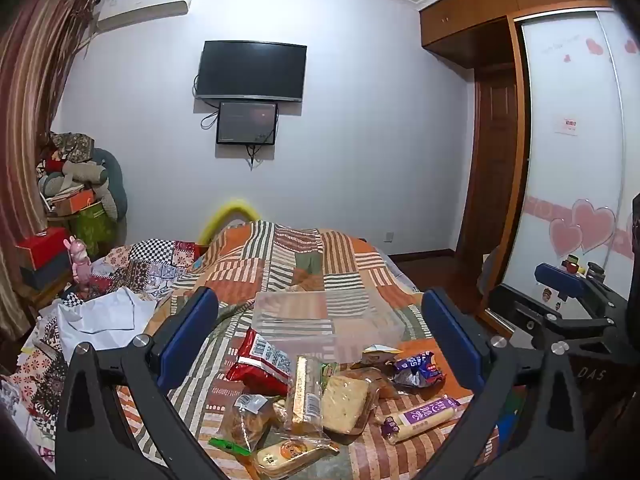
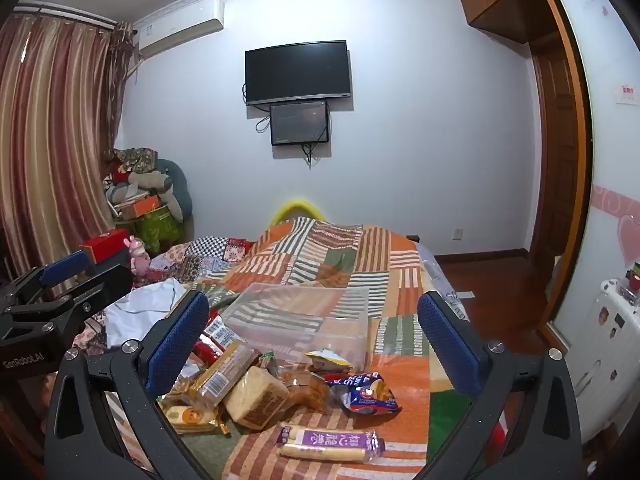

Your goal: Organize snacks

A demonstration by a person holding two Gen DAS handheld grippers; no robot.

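Observation:
A pile of wrapped snacks lies on the patchwork bed quilt: a red packet [image 1: 260, 364], a wrapped bread slice [image 1: 345, 402] [image 2: 256, 398], a long biscuit pack [image 1: 306, 394] [image 2: 226, 372], a blue packet [image 1: 418, 368] [image 2: 364, 394] and a purple-labelled roll [image 1: 420, 416] [image 2: 326, 442]. A clear plastic box [image 1: 320, 320] [image 2: 300, 316] stands just behind the pile. My left gripper [image 1: 320, 340] is open and empty above the pile. My right gripper [image 2: 312, 340] is open and empty, also above the pile. Each gripper shows at the edge of the other's view.
Crumpled white cloth [image 1: 104, 316] lies left of the snacks. A pink toy [image 1: 80, 260] and stacked boxes stand at the left by the curtain. A wardrobe [image 1: 560, 160] and wooden floor are to the right of the bed.

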